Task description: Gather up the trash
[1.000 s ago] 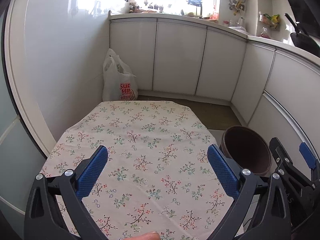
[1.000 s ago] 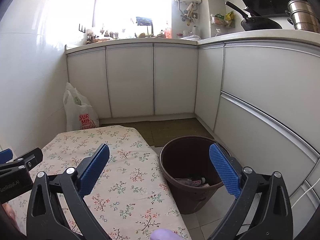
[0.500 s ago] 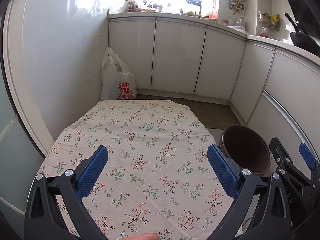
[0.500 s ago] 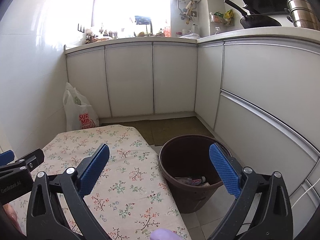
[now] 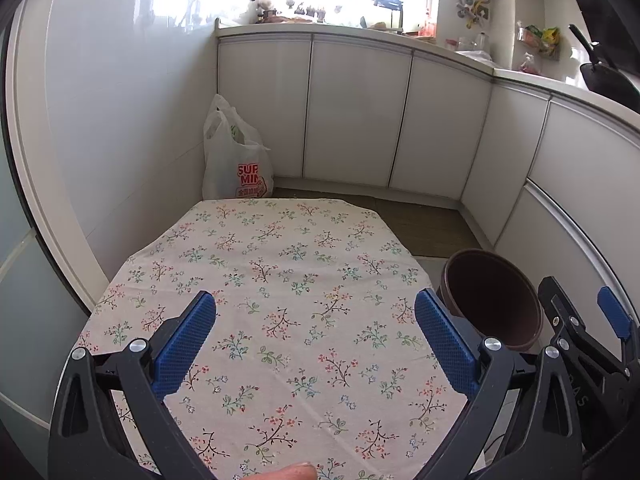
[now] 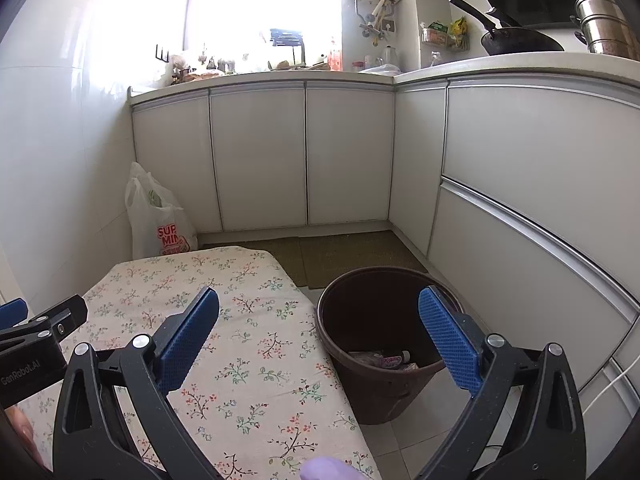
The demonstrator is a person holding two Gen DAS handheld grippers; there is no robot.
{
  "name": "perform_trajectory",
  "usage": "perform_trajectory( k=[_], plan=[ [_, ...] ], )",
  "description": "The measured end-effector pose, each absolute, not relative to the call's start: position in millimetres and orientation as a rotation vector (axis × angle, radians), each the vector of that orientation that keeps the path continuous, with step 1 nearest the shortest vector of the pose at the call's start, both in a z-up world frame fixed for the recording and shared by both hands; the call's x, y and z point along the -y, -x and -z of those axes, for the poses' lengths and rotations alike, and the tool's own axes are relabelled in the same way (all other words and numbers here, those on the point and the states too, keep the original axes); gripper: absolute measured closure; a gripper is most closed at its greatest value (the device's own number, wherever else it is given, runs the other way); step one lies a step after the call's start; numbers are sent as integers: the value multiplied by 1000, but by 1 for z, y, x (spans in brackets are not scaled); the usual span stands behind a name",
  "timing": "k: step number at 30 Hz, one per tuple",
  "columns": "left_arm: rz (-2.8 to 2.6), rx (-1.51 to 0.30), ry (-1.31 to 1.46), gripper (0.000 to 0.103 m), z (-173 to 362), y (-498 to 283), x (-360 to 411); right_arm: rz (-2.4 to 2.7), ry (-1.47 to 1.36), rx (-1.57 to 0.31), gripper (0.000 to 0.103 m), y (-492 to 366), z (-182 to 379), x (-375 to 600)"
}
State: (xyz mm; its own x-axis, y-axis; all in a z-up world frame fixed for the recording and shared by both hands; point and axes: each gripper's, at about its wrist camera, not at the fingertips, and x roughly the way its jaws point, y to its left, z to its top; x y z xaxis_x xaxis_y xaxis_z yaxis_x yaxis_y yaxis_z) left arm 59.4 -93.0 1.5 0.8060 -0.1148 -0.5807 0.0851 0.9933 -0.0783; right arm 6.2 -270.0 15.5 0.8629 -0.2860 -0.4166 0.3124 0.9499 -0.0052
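Left gripper [image 5: 314, 336]: we hold it spread wide over the floral tablecloth [image 5: 280, 280], gripping nothing.
Table: no trash visible on the cloth.
Right gripper [image 6: 318, 334]: fingers apart, empty.
Brown bin [image 6: 384, 344]: on the floor right of the table, wrappers [image 6: 384, 360] at its bottom.
Progress: collecting looks nearly or fully done.

The table [image 5: 280, 280] lies under the left tongs [image 5: 316, 340], covered by a floral cloth [image 5: 304, 360]. On the floor [image 6: 400, 448] under the right tongs [image 6: 320, 336] stands a brown bin [image 6: 360, 384].
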Motion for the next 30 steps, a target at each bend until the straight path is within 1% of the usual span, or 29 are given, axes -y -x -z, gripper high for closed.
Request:
perform_trajectory(
  k=[30],
  plan=[
    [105,-640,57,6,2,-61,93,311,-67,-431,7,-6,-16,271]
  ],
)
